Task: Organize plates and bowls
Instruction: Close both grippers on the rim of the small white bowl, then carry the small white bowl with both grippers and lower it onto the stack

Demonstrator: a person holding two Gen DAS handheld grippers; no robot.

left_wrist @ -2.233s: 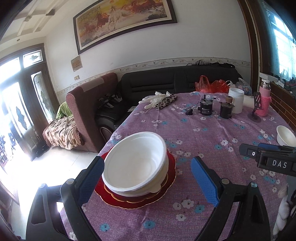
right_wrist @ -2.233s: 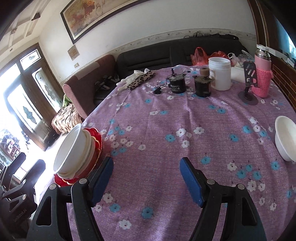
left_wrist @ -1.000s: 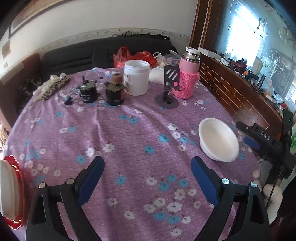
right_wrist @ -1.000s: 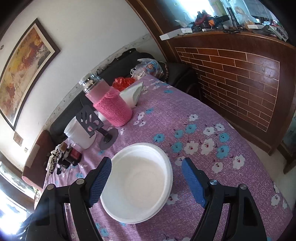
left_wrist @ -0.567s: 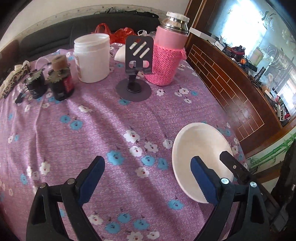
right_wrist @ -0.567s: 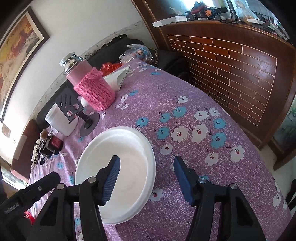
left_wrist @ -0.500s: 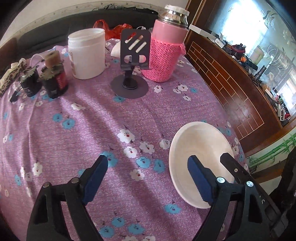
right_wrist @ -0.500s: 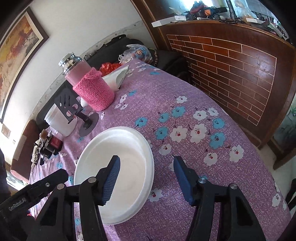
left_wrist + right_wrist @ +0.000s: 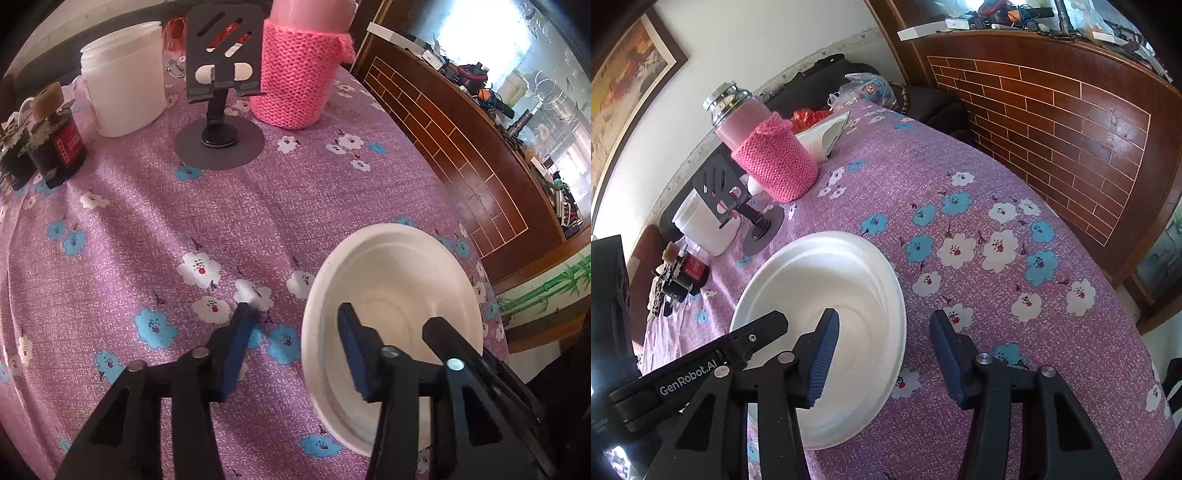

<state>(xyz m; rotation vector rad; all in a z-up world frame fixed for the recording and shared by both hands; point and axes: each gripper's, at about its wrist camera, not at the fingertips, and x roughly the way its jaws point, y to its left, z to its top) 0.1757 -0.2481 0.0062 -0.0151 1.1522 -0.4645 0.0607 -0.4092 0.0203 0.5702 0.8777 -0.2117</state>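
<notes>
- Sitting mouth-up on the purple flowered tablecloth (image 9: 229,221), the white bowl (image 9: 399,280) rests near the table edge that faces the brick-patterned wooden counter (image 9: 1052,107); being round, it has no long axis, and its opening faces straight up.
- Both grippers straddle its rim from opposite sides.
- The left gripper (image 9: 295,328) has one blue pad inside the bowl and the other outside over the cloth, with the near rim between them; its jaws have just been closing and stand fairly narrow, yet a gap shows on each side of the rim, so no pad presses on it.
- The right gripper (image 9: 884,332) likewise has one finger over the bowl's inside and the other over the cloth beyond the rim; its jaws have just been closing too, and stand at a middling width, not touching the rim.
- Farther along the table stand a pink flask in a knitted sleeve (image 9: 772,162), a dark phone stand (image 9: 221,92) just beside it, a white plastic jar (image 9: 125,96), and a small dark bottle with a red label (image 9: 59,144), all well apart from the bowl.
</notes>
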